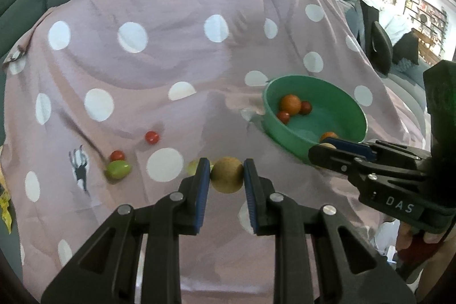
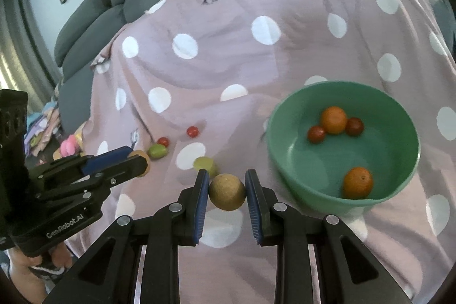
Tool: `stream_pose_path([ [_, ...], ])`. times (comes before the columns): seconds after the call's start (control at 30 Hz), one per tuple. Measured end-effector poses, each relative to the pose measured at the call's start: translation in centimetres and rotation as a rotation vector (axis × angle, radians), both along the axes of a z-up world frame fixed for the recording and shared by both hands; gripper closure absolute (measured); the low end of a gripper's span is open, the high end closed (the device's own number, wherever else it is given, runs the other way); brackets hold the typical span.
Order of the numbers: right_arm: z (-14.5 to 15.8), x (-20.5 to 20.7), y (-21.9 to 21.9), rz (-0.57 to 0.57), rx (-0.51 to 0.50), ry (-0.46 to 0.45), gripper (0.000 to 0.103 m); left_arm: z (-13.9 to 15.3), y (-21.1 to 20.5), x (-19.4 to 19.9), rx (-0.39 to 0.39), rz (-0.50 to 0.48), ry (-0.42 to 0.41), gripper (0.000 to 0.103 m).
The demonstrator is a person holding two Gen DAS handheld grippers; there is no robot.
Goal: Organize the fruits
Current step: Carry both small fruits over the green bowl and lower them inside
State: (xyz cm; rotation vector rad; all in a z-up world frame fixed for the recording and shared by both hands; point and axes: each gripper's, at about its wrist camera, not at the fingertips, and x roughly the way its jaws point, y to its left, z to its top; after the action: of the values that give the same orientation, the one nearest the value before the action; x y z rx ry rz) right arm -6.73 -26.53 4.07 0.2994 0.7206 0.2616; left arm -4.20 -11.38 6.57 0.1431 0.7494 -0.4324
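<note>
My left tongs are clamped on a tan ball, its blue pads pressing it from both sides above the pink dotted cloth. My right tongs grip a second tan ball the same way, just beside the near left wall of the green bowl. From the left camera I see the right tongs coming in from the right edge, tips over the near rim of the bowl, a bit of the ball showing at the pads. From the right camera the left tongs reach in from the left edge, their ball peeking out at the tip. In the bowl lie a big orange with a dark red tomato on each side, one left and one right, all three touching, and a second orange apart from them by the near wall. Loose on the cloth, left of the bowl: a red tomato alone, another red tomato touching a green fruit, and a pale yellow-green fruit just beyond my right tongs' left finger. Grey sofa cushions rise behind the cloth.
</note>
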Motion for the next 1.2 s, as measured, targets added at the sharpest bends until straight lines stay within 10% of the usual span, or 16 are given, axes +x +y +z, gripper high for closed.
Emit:
stream_pose_path([
  [1.2,-2.6,2.5,-10.1,-0.219,0.023,0.026,0.075,-2.9,-12.7,5.8,0.04,-0.211,0.042,0.079],
])
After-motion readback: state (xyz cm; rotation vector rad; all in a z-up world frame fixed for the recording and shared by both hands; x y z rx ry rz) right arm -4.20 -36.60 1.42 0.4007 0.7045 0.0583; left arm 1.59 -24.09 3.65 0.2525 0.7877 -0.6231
